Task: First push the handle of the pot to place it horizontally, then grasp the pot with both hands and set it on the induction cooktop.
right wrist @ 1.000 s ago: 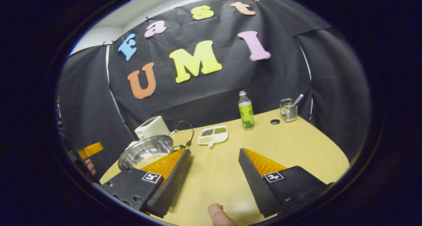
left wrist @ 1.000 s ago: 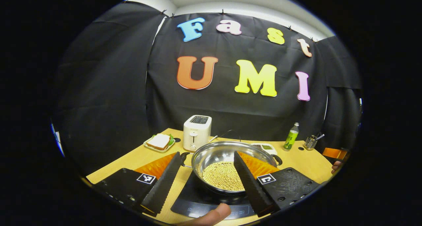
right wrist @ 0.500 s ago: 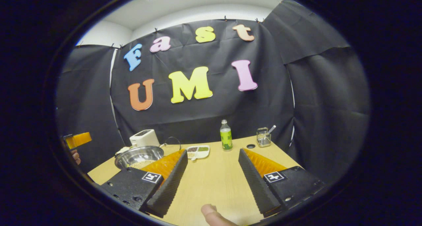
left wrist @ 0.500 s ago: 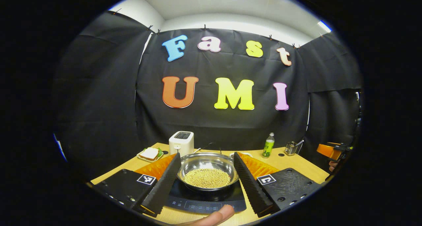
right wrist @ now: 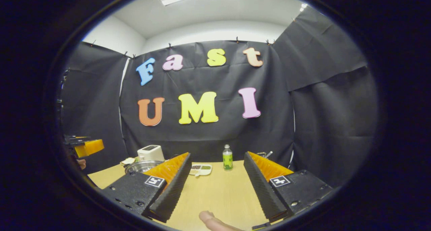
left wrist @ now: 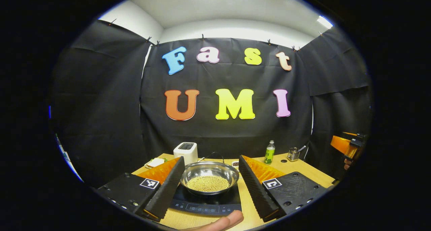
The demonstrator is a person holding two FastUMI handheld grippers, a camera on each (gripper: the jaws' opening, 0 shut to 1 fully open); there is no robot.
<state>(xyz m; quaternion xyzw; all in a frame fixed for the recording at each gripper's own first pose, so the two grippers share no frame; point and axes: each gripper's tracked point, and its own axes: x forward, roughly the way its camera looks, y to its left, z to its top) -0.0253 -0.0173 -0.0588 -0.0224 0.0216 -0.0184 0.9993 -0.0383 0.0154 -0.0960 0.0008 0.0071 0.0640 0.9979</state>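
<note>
Left gripper view first: I've got the left gripper [left wrist: 208, 187] spread wide and holding nothing, and the pot [left wrist: 209, 177] sits framed in the gap between my two fingers, at about 12 o'clock from the tips and apart from both. The pot is a shiny steel bowl shape with pale beans in its bottom, and it stands on the induction cooktop [left wrist: 205, 204], the dark slab flat on the table [left wrist: 313, 173]. I can't make out the pot's handle from here. The cooktop's front panel has faint markings, too small for me to read. Each finger block carries a small square black-and-white marker. A fingertip [left wrist: 229, 221] of the holding hand pokes in at 6 o'clock. Behind the pot, a white toaster [left wrist: 185, 152] at 11 o'clock, a green bottle [left wrist: 269, 152] at 1 o'clock, label unreadable.

Over on the right gripper view, the right gripper [right wrist: 217, 187] is also wide apart and empty, held level above bare table, the pot [right wrist: 141, 166] off at 10 o'clock behind my left finger, well clear
</note>
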